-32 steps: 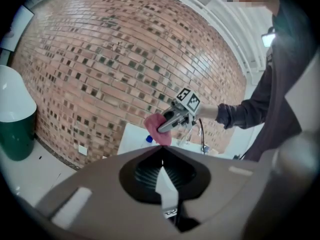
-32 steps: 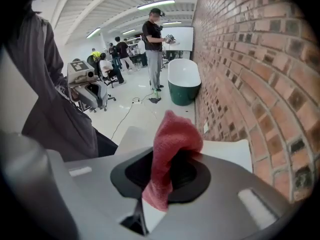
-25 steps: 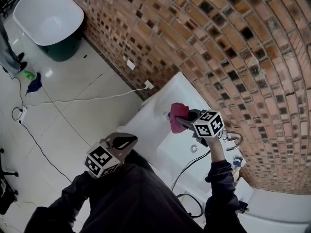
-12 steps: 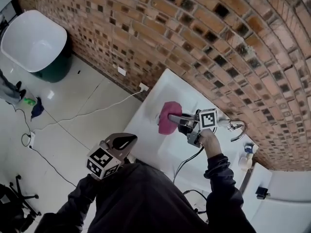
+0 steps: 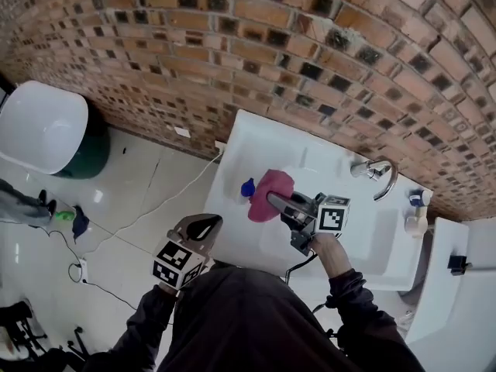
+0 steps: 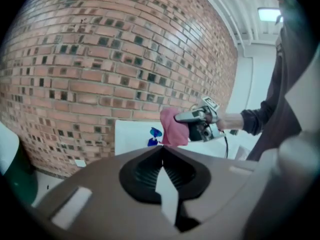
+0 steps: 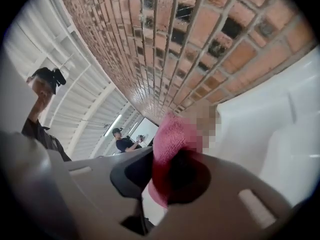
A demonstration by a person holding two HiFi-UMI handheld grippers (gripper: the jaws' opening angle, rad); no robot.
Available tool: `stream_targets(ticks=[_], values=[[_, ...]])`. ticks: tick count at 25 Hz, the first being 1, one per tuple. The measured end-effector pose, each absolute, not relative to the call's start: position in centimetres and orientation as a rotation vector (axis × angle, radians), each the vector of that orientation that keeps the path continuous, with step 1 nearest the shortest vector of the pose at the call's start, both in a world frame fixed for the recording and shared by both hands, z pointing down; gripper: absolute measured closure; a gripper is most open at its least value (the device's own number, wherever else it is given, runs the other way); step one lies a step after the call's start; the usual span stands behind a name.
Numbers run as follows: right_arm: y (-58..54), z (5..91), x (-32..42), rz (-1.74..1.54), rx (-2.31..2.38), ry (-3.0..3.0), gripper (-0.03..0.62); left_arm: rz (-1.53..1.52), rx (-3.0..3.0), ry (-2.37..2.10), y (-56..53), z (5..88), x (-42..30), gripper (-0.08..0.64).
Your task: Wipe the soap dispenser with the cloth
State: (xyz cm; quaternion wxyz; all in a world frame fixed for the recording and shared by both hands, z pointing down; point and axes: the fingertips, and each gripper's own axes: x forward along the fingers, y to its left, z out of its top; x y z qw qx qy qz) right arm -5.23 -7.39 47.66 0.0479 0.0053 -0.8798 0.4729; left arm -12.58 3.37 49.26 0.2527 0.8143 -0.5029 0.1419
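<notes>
Two grippers in play. The right gripper (image 5: 273,201) is clamped on the pink cloth (image 5: 271,192) and holds it just beside the blue soap dispenser (image 5: 247,187), though contact is too close to call. That dispenser stands on the white sink (image 5: 364,239), at the end away from the faucet (image 5: 377,172). The left gripper (image 5: 203,225) hangs off the sink's front edge, jaws together, empty. Brick wall (image 5: 232,53) behind, pale tiled floor (image 5: 132,200) below, white tub (image 5: 39,126) well apart.
</notes>
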Motion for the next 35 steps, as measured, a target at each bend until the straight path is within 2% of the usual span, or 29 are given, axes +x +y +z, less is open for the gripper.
stream_targets(ticks=[5, 8, 10, 15, 17, 25, 30, 35], values=[[-5.1, 52.0, -4.4, 1.655, 0.105, -2.628, 0.529, 0.563, 2.235, -1.282, -1.2, 51.7, -12.4, 0.553], [-4.8, 53.3, -5.4, 1.821, 0.094, -2.601, 0.529, 0.693, 2.220, -1.206, -2.7, 53.5, -11.8, 0.483], [-5.3, 55.1, -5.6, 1.804, 0.155, -2.563, 0.530, 0.762, 2.195, -1.170, -3.1, 54.7, -11.5, 0.410], [-6.4, 59.9, -6.0, 1.841, 0.217, -2.411, 0.530, 0.827, 2.149, -1.105, -3.8, 57.5, -10.6, 0.356], [-6.5, 61.5, -6.2, 1.832, 0.226, -2.351, 0.531, 0.838, 2.145, -1.074, -4.0, 58.4, -10.1, 0.356], [-4.6, 67.6, -8.0, 1.358, 0.275, -2.165, 0.529, 0.938, 2.140, -1.089, -5.3, 59.5, -10.0, 0.353], [-3.9, 67.0, -8.9, 1.157, 0.223, -2.193, 0.529, 1.051, 2.147, -1.096, -6.4, 60.3, -9.8, 0.325], [-2.5, 65.9, -8.4, 1.006, 0.104, -2.229, 0.529, 1.153, 2.203, -1.007, -6.8, 60.5, -9.4, 0.348]])
